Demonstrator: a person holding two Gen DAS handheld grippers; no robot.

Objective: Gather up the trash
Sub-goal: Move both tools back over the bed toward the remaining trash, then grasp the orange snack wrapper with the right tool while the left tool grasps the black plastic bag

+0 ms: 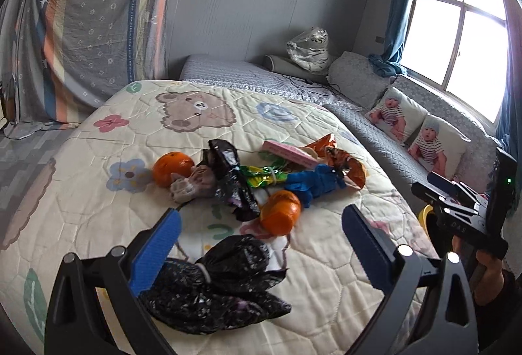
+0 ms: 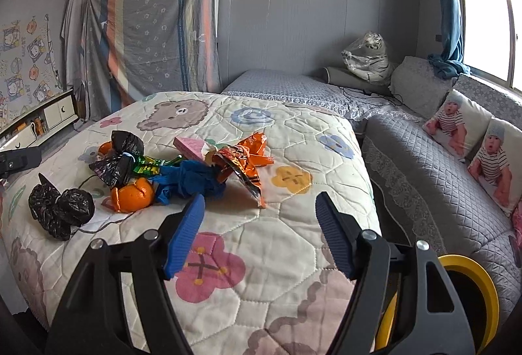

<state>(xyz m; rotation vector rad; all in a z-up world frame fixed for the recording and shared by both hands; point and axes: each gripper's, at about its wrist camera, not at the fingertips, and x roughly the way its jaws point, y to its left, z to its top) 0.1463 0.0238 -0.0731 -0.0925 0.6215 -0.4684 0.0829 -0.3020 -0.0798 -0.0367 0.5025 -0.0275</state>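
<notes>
Trash lies in a heap on the cartoon quilt (image 1: pixel 81 224). The heap holds a knotted black bag (image 1: pixel 222 283), a shiny black wrapper (image 1: pixel 231 178), a green wrapper (image 1: pixel 261 175), a blue glove (image 1: pixel 313 183), an orange wrapper (image 1: pixel 345 162), a pink box (image 1: pixel 287 152), crumpled tissue (image 1: pixel 189 183) and two oranges (image 1: pixel 280 216) (image 1: pixel 171 167). My left gripper (image 1: pixel 261 213) hangs open over the black bag, touching nothing. My right gripper (image 2: pixel 259 200) is open too, just short of the orange wrapper (image 2: pixel 248 165) and blue glove (image 2: pixel 189 182).
A yellow bin (image 2: pixel 469 273) stands low at the right, between the bed and a grey quilted sofa (image 2: pixel 424 175) with baby-print cushions (image 2: pixel 492 159). A cloth-draped wardrobe (image 2: pixel 153 28) stands behind the bed. The quilt's right edge (image 2: pixel 368 192) drops off.
</notes>
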